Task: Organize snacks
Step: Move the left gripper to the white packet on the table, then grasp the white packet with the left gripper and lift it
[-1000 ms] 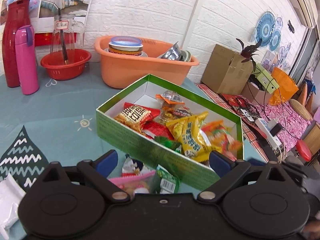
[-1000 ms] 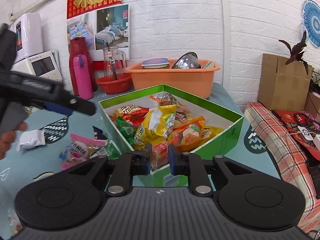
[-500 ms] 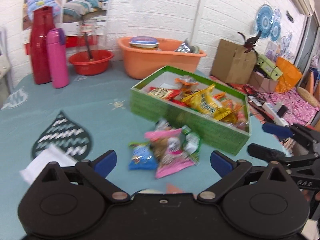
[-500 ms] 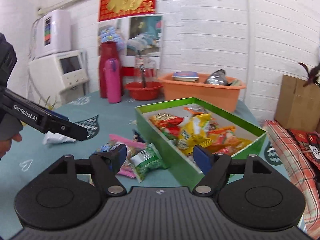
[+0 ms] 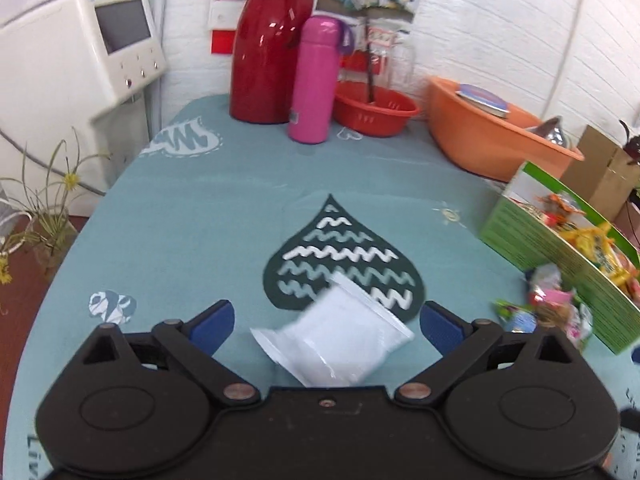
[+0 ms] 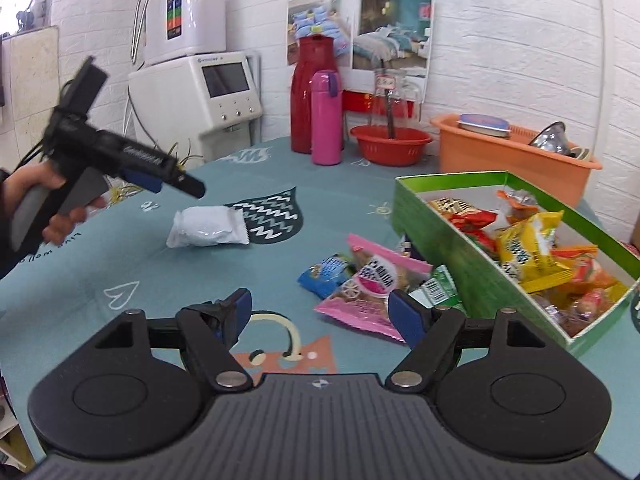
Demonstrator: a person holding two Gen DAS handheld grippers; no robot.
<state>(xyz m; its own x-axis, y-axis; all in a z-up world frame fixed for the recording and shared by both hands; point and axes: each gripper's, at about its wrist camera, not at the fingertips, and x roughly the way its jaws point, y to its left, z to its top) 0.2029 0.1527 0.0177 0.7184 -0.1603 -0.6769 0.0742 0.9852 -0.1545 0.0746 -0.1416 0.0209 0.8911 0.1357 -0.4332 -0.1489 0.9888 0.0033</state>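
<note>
At the left side of the surface [image 6: 120, 256], the left gripper [image 5: 326, 322] has swung away from the green box [image 6: 472, 276] it faced a second ago and now points down over the white packet [image 5: 340, 338], which lies on the dark teardrop print of the teal cloth. Its jaws stand released on either side of the packet and do not touch it; in the right wrist view the left gripper [image 6: 176, 178] hovers above the white packet [image 6: 208, 226] rather than resting on it. Judging from this, the left hand is lining up its next pick, the one snack lying well apart from the others. Further right, near the middle of the surface, a small heap of loose snacks sits just beside the box's near wall: a blue packet [image 6: 326, 274], a pink packet [image 6: 372, 296] and a green-and-white packet [image 6: 438, 290]. The right gripper [image 6: 320, 314], which a second ago was clenched over the box, now has its jaws released and wide with nothing between them, and has drawn back to face this heap. That suggests a snack was just dropped into the box and the pink packet is likely next. At the right edge the green box already holds many bright bags, so the sorting looks well along, with four packets still outside.
</note>
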